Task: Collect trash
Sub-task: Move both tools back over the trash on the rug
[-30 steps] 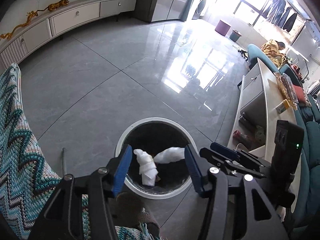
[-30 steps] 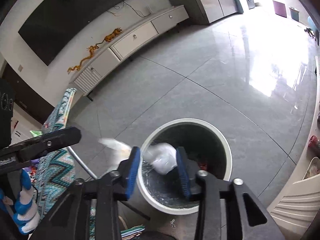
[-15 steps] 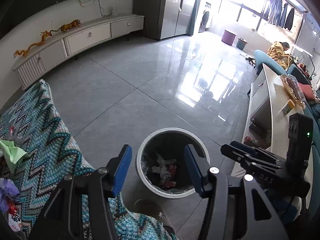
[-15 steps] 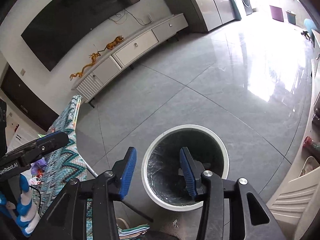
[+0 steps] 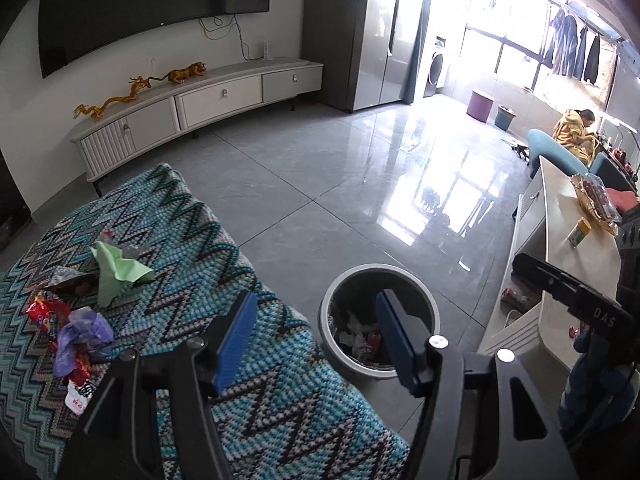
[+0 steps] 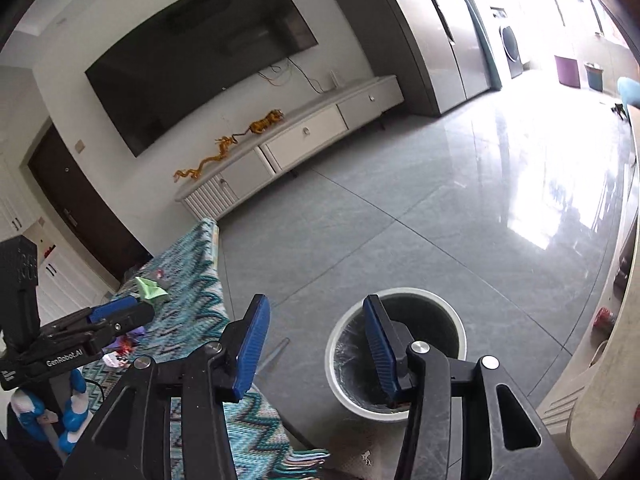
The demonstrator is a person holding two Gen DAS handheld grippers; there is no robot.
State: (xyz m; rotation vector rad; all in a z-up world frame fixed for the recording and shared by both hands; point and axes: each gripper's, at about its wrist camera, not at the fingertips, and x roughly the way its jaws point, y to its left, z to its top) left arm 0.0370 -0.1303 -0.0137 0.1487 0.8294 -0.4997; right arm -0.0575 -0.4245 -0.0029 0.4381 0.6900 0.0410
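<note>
A white round bin (image 5: 420,292) (image 6: 452,314) stands on the grey floor, with crumpled wrappers (image 5: 360,338) lying inside. On the zigzag blanket (image 5: 192,232) (image 6: 188,312) lie a green paper (image 5: 118,270) (image 6: 150,289), a purple bag (image 5: 82,332) and red wrappers (image 5: 42,312). My left gripper (image 5: 316,338) hangs above the blanket's edge and the bin, its jaws opening with nothing between them. My right gripper (image 6: 316,344) is raised over the floor beside the bin, jaws also opening and empty. The left gripper (image 6: 120,312) shows at the left of the right wrist view.
A long white TV cabinet (image 5: 200,108) with gold dragon figures runs along the far wall under a dark screen. A white low table (image 5: 560,240) with snacks stands at the right. A person in yellow (image 5: 574,130) sits far back by teal seats.
White and clear trash that was between the jaws over the bin has dropped in. Both grippers have risen and tilted up, and the left one has swung left, bringing the blanket's litter into view.
</note>
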